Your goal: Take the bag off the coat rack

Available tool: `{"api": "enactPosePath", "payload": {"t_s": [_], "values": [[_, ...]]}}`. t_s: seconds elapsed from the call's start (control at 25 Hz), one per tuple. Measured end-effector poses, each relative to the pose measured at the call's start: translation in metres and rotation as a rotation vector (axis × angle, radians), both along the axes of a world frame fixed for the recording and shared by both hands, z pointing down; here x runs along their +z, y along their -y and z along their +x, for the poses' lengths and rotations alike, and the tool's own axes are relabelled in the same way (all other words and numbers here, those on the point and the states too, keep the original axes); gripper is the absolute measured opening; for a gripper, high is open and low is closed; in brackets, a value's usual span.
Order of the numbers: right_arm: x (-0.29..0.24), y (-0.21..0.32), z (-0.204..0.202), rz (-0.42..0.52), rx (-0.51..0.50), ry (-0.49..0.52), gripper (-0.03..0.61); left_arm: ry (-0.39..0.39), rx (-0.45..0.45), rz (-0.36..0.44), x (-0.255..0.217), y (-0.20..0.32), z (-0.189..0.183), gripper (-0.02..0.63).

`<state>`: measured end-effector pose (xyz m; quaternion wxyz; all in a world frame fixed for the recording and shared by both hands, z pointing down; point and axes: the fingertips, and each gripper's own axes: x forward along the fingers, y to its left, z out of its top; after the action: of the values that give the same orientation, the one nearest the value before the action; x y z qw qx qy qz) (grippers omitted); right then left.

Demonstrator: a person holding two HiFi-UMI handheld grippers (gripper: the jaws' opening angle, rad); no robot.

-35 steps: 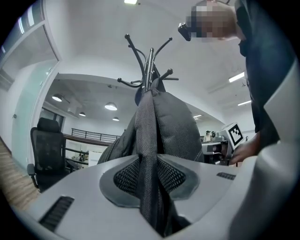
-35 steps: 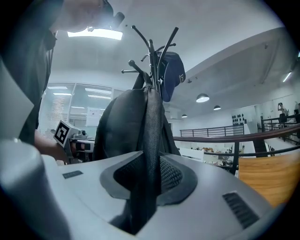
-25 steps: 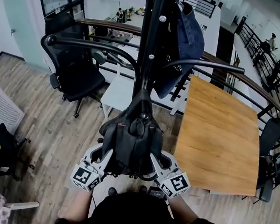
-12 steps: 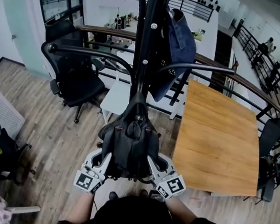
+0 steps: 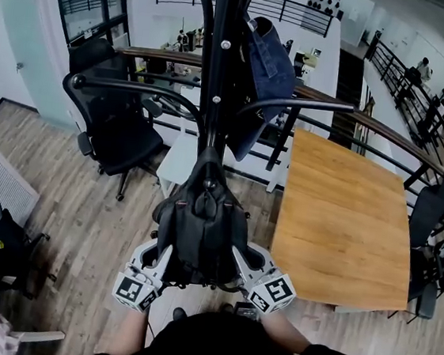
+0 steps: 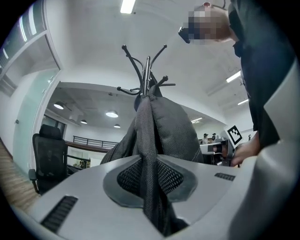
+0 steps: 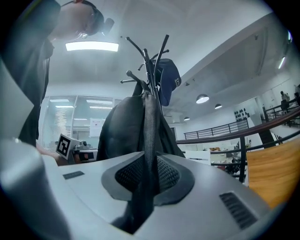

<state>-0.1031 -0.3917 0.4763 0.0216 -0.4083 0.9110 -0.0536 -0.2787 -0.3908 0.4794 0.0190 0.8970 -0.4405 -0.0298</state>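
Currently held: 1 black bag [image 5: 200, 226], hanging on 1 coat rack [image 5: 217, 77], 12 o'clock from 2 grippers
Left gripper [image 5: 161, 257]: narrow, clamping left strap [image 6: 149, 154]
Right gripper [image 5: 242, 264]: jaws just closed tighter, clamping right strap [image 7: 150, 140]
Blue denim item [image 5: 264, 74]: 1, 1 o'clock on rack

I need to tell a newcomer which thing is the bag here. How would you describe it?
Find the tall black coat rack beside the wooden table. The bag hangs low against its pole. Unlike the blue denim item hung higher up, it is black and padded.
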Motion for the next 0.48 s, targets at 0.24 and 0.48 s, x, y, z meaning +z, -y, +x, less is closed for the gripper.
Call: {"api": "enactPosePath", "payload": {"t_s": [0.24, 0.48], "values": [[-0.014, -0.014, -0.002, 0.006, -0.037, 0.007, 0.052, 0.059, 0.005, -0.071, -0.016, -0.013, 0.002, 0.057], [-0.035, -0.023, -0.004, 0.046, -0.063, 0.031, 0.049, 0.056, -0.011, -0.058, -0.037, -0.020, 0.001, 0.048]]}}
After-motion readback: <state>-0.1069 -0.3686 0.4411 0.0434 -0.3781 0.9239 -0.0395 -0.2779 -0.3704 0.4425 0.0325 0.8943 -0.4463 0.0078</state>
